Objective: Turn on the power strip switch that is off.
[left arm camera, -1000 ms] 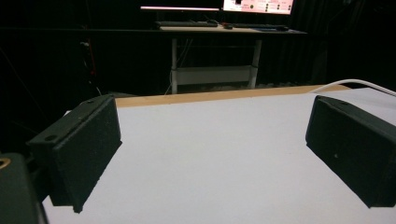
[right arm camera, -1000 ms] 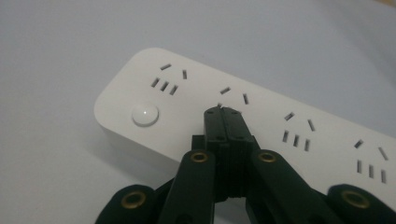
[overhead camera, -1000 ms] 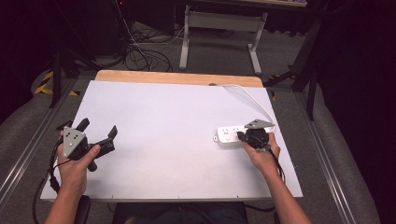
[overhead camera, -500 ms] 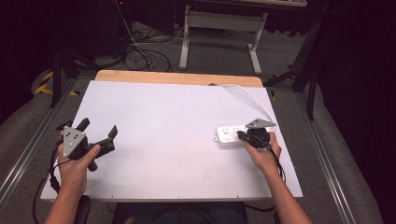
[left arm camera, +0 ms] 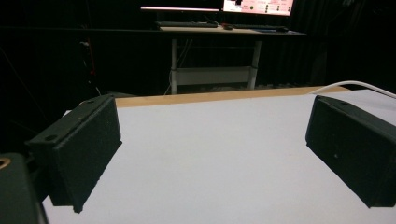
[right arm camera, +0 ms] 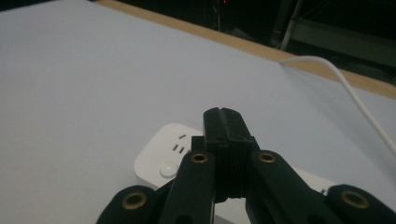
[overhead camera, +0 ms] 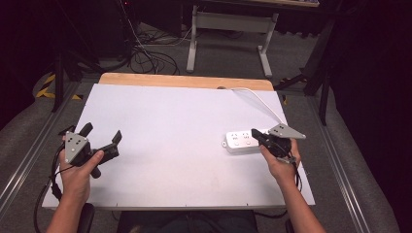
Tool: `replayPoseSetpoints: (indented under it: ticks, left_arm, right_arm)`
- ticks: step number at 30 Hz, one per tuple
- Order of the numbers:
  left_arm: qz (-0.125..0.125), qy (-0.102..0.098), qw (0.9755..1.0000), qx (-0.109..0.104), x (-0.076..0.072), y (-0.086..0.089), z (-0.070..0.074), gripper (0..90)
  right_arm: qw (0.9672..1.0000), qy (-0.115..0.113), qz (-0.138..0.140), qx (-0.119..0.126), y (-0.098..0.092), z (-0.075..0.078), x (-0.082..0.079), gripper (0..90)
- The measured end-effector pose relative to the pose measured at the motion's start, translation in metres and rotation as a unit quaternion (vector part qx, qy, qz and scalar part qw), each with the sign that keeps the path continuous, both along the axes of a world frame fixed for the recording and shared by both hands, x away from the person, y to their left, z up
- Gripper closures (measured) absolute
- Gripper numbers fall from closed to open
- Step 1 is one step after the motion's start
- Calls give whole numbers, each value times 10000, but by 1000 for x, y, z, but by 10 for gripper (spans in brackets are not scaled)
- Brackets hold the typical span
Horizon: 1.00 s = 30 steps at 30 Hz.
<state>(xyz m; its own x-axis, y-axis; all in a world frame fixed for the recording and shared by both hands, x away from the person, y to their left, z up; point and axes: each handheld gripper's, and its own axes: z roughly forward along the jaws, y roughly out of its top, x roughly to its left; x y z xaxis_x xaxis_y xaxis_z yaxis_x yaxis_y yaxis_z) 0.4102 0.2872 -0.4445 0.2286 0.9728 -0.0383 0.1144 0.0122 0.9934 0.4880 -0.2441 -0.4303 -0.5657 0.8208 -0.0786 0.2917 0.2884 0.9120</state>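
Observation:
A white power strip point(overhead camera: 241, 141) lies flat on the white table top point(overhead camera: 184, 121) at the right, and its white cable point(overhead camera: 260, 99) runs to the far edge. My right gripper point(overhead camera: 255, 136) is over the strip's right part, its jaws pressed together with nothing between them. In the right gripper view the shut jaw tips point(right arm camera: 223, 114) sit above the strip point(right arm camera: 163, 156), near its sockets and round button. I cannot tell whether they touch it. My left gripper point(overhead camera: 102, 132) is held at the table's left, open and empty, as the left gripper view point(left arm camera: 210, 154) also shows.
A wooden strip point(overhead camera: 184, 80) runs along the table's far edge. Beyond it stand a desk frame point(overhead camera: 228, 24) and loose floor cables point(overhead camera: 145, 56). Metal rails point(overhead camera: 29, 155) run along both sides of the table. The cable point(right arm camera: 350, 93) curves past the right gripper.

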Motion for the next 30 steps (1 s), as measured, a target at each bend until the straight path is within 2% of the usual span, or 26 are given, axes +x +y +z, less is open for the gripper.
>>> replayPoseSetpoints:
  ticks: [2, 6, 8, 10, 11, 12, 14, 15, 17, 18, 20, 24, 30]
  left_arm:
    - [-1, -1, 10000, -2, 0, 0, 0, 38]
    - [10, -7, 10000, -11, 0, 0, 0, 38]
    - [15, -4, 10000, -19, -1, 0, 0, 38]
    - [21, -4, 10000, -29, -1, 1, 0, 38]
    - [23, 0, 10000, -42, -1, 1, 0, 38]
    - [28, 0, 10000, -42, -1, 1, 0, 38]
    - [40, -9, 10000, -46, -1, 1, 0, 38]
    - [38, -11, 10000, -46, -1, 1, 0, 38]
    - [37, -7, 10000, -50, -2, 1, 0, 38]
    - [42, -7, 10000, -44, -1, 1, 0, 38]
    - [36, -6, 10000, -47, -2, 1, 0, 38]
    - [36, -5, 10000, -49, -2, 1, 0, 38]
    - [33, -4, 10000, -46, -1, 2, 0, 38]
  right_arm:
    - [9997, -186, -2, 170, -7, 5, -7, 900]
    - [9989, -320, 0, 348, -15, 8, -12, 900]
    - [9971, -549, 48, 527, -21, 11, -20, 900]
    - [9967, -634, 69, 512, -23, 13, -23, 900]
    - [9960, -705, 79, 548, -25, 13, -26, 900]
    - [9945, -788, 102, 685, -27, 15, -30, 900]
    - [9937, -834, 114, 744, -28, 15, -32, 900]
    - [9919, -971, 133, 813, -29, 16, -36, 900]
    - [9912, -1024, 134, 833, -30, 17, -38, 900]
    - [9895, -1130, 136, 887, -30, 17, -41, 900]
    - [9891, -1153, 129, 903, -30, 17, -43, 900]
    - [9862, -1322, 35, 1000, -34, 17, -45, 900]
    - [9837, -1398, 21, 1133, -36, 16, -45, 877]
